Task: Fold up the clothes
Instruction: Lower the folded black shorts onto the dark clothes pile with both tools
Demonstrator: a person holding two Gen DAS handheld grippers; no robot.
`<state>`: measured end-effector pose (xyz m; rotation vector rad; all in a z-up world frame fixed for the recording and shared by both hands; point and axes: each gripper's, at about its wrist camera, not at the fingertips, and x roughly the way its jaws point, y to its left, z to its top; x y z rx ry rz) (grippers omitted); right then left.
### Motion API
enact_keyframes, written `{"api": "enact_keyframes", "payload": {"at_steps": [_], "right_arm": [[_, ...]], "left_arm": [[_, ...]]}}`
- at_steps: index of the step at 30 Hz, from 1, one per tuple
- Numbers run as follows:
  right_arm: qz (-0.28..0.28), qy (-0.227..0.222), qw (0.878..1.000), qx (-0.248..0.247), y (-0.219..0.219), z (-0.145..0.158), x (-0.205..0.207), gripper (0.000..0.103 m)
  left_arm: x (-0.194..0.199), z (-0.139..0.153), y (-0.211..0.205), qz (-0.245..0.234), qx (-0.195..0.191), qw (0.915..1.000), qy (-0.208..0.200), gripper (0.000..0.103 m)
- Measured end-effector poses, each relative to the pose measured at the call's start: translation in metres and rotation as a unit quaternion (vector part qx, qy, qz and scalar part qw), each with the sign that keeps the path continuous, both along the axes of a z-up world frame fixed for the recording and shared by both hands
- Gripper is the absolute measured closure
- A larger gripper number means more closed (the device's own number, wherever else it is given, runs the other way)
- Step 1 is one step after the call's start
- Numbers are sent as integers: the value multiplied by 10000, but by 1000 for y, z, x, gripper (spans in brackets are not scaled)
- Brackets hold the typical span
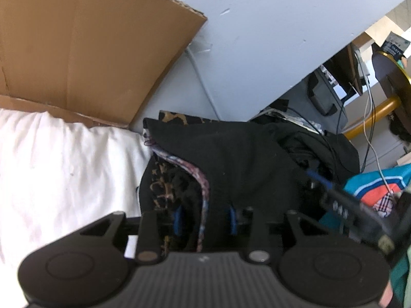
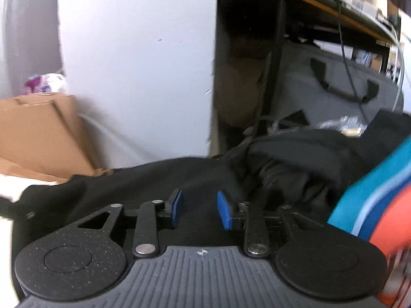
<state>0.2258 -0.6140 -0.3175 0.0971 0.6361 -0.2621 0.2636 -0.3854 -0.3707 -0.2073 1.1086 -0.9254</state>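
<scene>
A black garment with a pink-patterned edge and gold print lies crumpled on a white sheet. My left gripper is open just above it, its blue pads either side of the patterned edge. The right gripper shows at the right of the left wrist view, over the same pile. In the right wrist view my right gripper is open and empty, low over the black garment. A teal and orange garment lies to the right; it also shows in the left wrist view.
A cardboard box stands at the back left against a white wall. A grey bag, cables and a desk are at the back right. A gold chair leg is at the right.
</scene>
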Motion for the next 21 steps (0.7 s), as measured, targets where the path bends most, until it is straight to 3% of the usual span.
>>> {"api": "enact_keyframes", "payload": {"at_steps": [9, 14, 21], "right_arm": [[-94, -24, 9974, 711, 26, -24, -37, 66], [-129, 165, 9961, 861, 33, -46, -42, 65], [-369, -42, 9939, 1034, 44, -41, -46, 65]], "left_arm": [[-6, 10, 0, -23, 94, 9997, -244, 64], [-11, 20, 12, 220, 6, 9985, -498, 59], [9, 3, -3, 306, 92, 9991, -286, 56]]}}
